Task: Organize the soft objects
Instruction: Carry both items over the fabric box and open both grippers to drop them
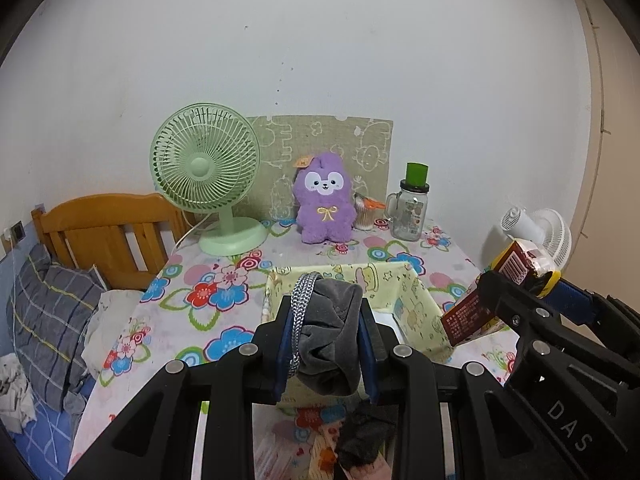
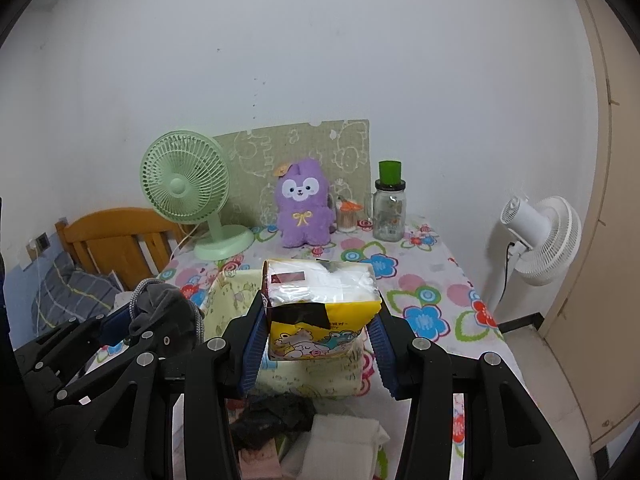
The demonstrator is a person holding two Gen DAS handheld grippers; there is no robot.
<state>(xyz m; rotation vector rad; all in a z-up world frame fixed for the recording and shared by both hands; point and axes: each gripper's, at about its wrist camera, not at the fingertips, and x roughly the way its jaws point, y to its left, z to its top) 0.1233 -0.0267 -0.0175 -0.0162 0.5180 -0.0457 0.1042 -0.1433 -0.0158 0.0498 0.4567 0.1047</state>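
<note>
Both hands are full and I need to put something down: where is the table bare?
Free: the flowered cloth between the green fan and the fabric box, and right of the box toward the white fan. Crowded: the back edge, with plush toy and jar.

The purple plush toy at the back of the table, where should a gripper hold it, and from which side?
Grip the purple plush toy across its round body, approaching from the front. It sits upright facing the cameras with open tablecloth before it, while the green fan and cotton swab jar crowd its sides.
</note>
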